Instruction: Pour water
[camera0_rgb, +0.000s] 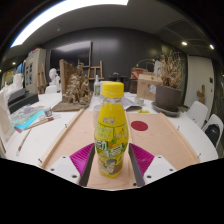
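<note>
A clear plastic bottle (111, 125) with yellow liquid, a yellow cap and a green-yellow label stands upright between my fingers. My gripper (111, 152) is shut on its lower half: the magenta pads (84, 155) press its label from both sides. The bottle's base is just above or on the light wooden table (165, 140); I cannot tell which. A small flat red round thing (140, 126) lies on the table just beyond the bottle, to the right.
A dark pot with a dried plant (168, 95) stands at the far right of the table. Books and papers (30, 118) lie at the left. A brown wooden object (74, 92) is at the far left end. White chairs (205, 122) stand along the right side.
</note>
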